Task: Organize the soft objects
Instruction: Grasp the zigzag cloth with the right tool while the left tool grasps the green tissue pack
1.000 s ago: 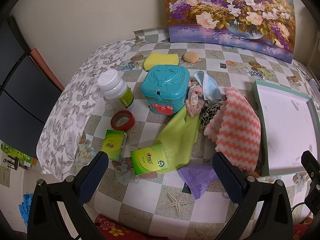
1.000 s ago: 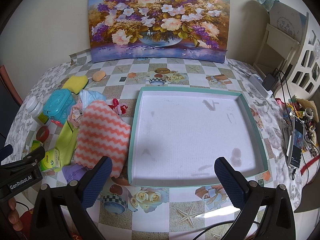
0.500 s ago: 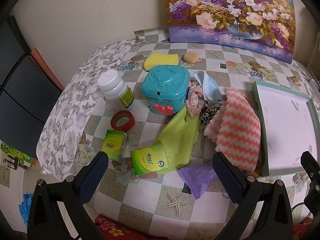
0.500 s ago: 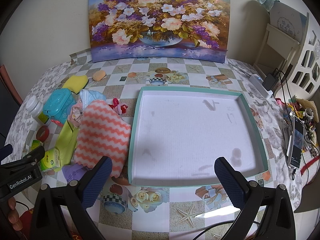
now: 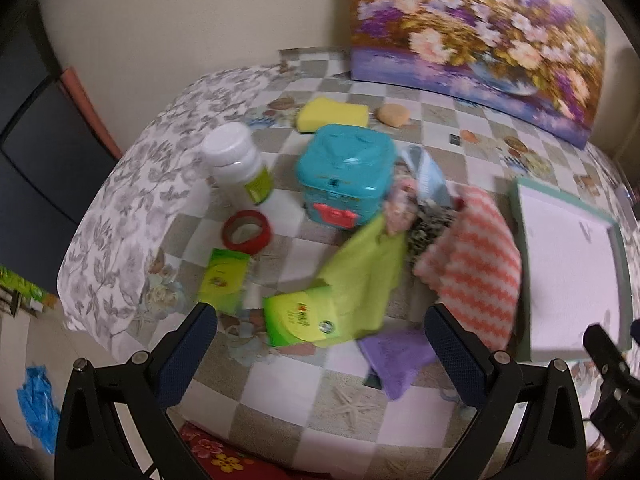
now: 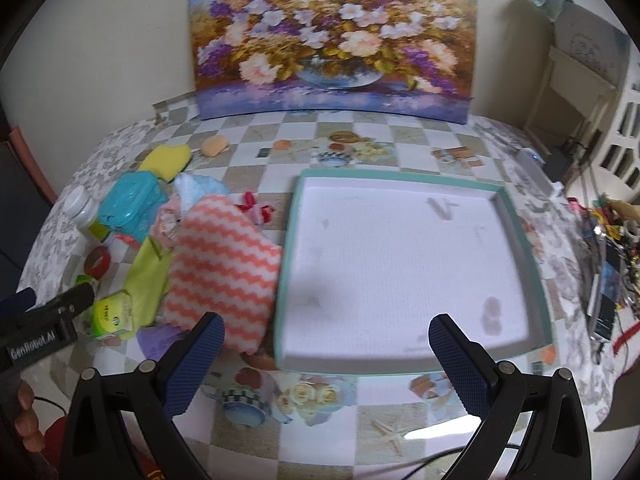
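While both views are slightly motion-blurred, the counts hold. Left gripper (image 5: 320, 350): jaws spread wide, nothing between them, hovering over the near table edge. Right gripper (image 6: 326, 354): jaws equally wide apart, empty, hovering in front of the tray's near rim.

Soft items, ahead of the left gripper:
- 1 coral-and-white zigzag cloth (image 5: 474, 270), ahead and right of the right fingertip, touching the tray's left rim.
- 1 lime-green cloth (image 5: 366, 276), straight ahead between the fingers.
- 1 purple cloth (image 5: 394, 354), just inside the right finger.
- 1 light-blue face mask (image 5: 426, 174) and 1 pink bundle (image 5: 400, 208), farther ahead beside the box; 1 dark speckled fabric (image 5: 430, 226) between bundle and zigzag cloth.
- 1 yellow sponge (image 5: 332, 114) and 1 round tan puff (image 5: 394, 114), far ahead.

Hard items: 1 teal lidded box (image 5: 346, 172), 1 white pill bottle (image 5: 238, 162), 1 red tape roll (image 5: 246, 230), 2 green cartons — one (image 5: 222, 280) ahead of the left fingertip, one (image 5: 300, 320) between the fingers, overlapping the green cloth.

1 teal-rimmed tray (image 6: 516, 220), white inside, lies directly ahead of the right gripper with no items in it. 1 flower painting (image 6: 332, 40) leans on the wall beyond. One hand (image 6: 24, 412) shows at far left, under the other gripper's body.
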A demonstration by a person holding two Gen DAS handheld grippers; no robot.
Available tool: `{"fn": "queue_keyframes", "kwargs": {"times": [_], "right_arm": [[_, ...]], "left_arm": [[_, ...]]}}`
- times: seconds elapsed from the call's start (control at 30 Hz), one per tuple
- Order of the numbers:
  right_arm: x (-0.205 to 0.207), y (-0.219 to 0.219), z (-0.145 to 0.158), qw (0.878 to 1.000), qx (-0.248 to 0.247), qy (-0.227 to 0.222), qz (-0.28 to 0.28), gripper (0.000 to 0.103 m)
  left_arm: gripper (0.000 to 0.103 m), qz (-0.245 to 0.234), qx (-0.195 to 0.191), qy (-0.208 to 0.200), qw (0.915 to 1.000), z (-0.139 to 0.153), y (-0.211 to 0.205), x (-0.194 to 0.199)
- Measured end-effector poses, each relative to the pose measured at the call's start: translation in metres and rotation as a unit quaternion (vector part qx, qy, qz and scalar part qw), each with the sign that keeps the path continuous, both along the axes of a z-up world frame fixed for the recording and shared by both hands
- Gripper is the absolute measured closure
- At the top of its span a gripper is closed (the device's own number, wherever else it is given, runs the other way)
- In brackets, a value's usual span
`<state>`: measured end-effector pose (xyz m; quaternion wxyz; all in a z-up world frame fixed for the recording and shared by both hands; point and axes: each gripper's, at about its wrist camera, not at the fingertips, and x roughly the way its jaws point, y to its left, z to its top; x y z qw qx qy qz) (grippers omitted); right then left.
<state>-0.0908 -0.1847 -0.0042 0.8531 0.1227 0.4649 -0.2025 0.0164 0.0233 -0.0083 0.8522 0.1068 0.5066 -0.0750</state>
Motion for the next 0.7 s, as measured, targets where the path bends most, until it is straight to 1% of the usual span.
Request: {"fn": "queue_keyframes", "kwargs": {"times": [0.1, 0.17, 0.27, 0.4, 0.43, 0.5, 0.6, 0.7], "right_arm": [[0.014, 0.010, -0.009, 0.999, 0.028, 0.003, 0.020, 0.000], [0.022, 0.014, -0.016, 0.998, 0.054, 0.005, 0.031, 0.000], [0.034, 0.022, -0.023, 0.996, 0.074, 0.008, 0.046, 0.000], [0.048, 0.029, -0.026, 0.995, 0.079, 0.004, 0.060, 0.000], [0.051, 0.029, -0.027, 0.995, 0.078, 0.003, 0.061, 0.000], [0.057, 0.028, -0.030, 0.995, 0.079, 0.005, 0.060, 0.000], [0.063, 0.030, -0.034, 0.994, 0.083, 0.010, 0.065, 0.000], [0.070, 0.033, -0.039, 0.994, 0.081, 0.016, 0.074, 0.003]], "left_arm": [[0.000, 0.019, 0.003, -0.009, 0.9998, 0.001, 0.016, 0.011], [0.000, 0.032, -0.010, -0.005, 0.9994, 0.001, 0.029, 0.019], [0.000, 0.052, -0.037, 0.005, 0.9980, -0.003, 0.048, 0.029], [0.000, 0.068, -0.065, 0.018, 0.9954, -0.014, 0.063, 0.037], [0.000, 0.068, -0.076, 0.020, 0.9946, -0.018, 0.064, 0.039], [0.000, 0.060, -0.084, 0.024, 0.9943, -0.024, 0.061, 0.041], [0.000, 0.038, -0.081, 0.056, 0.9944, -0.038, 0.050, 0.046], [0.000, 0.027, -0.056, 0.090, 0.9940, -0.055, 0.038, 0.050]]}}
